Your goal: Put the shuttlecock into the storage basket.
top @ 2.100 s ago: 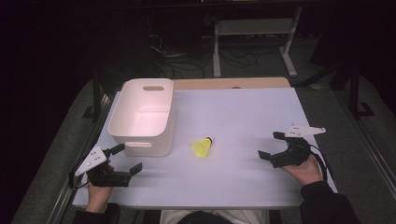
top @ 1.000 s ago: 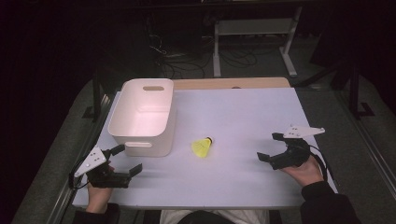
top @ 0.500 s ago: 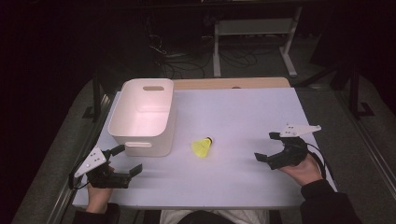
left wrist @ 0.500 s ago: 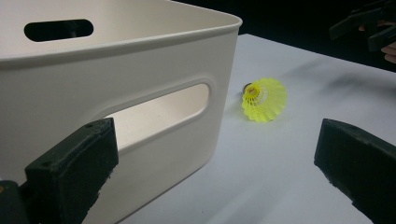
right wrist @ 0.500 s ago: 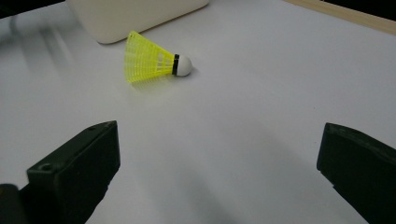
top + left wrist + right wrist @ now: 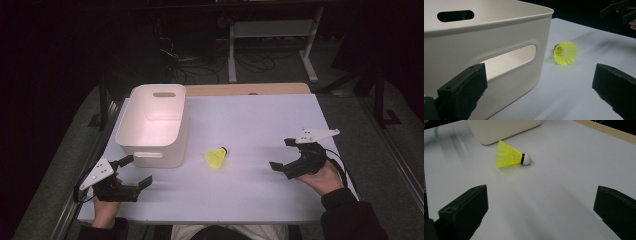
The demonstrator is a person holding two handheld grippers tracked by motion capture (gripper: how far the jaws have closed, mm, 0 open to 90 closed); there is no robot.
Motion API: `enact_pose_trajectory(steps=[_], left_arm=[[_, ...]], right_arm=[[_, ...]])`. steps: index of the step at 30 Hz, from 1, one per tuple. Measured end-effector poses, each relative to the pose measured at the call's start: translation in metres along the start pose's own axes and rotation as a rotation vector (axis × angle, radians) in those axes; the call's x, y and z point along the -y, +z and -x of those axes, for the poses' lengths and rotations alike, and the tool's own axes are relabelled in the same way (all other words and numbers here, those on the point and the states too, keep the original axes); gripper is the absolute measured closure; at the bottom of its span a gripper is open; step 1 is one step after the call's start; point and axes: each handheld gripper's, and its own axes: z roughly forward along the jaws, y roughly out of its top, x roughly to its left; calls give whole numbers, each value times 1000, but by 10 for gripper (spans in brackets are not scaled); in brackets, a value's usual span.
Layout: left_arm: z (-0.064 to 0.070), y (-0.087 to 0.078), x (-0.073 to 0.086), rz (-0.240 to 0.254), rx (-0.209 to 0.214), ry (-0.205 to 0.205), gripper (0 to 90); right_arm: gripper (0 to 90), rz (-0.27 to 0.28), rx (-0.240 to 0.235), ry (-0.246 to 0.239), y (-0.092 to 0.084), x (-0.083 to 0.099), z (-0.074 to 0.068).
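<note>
A yellow shuttlecock [image 6: 216,157] with a white cork tip lies on its side in the middle of the white table [image 6: 250,120], just right of a white plastic bin [image 6: 152,125]. In the left gripper view the shuttlecock [image 6: 565,53] lies beyond the bin's near corner [image 6: 499,50]. In the right gripper view the shuttlecock [image 6: 511,157] lies ahead of the jaws, the bin [image 6: 501,127] behind it. My left gripper [image 6: 131,171] is open at the table's front left, close to the bin's handle side. My right gripper [image 6: 282,153] is open at the right, apart from the shuttlecock, nothing held.
The bin is empty and has slot handles. A wooden strip [image 6: 250,89] runs along the table's far edge. Behind the table stand a metal frame [image 6: 270,35] and cables on the dark floor. Bare table surface lies between the shuttlecock and the right gripper.
My right gripper has moved slightly left toward the shuttlecock. The left gripper, bin and shuttlecock have stayed put.
</note>
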Motion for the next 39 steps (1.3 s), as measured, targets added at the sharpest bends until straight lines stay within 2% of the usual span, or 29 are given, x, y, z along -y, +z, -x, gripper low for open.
enact_pose_trajectory(steps=[39], left_arm=[[0,0,0,-1,2,0,0]], right_arm=[[0,-77,-51,-86,20,-39,-6]])
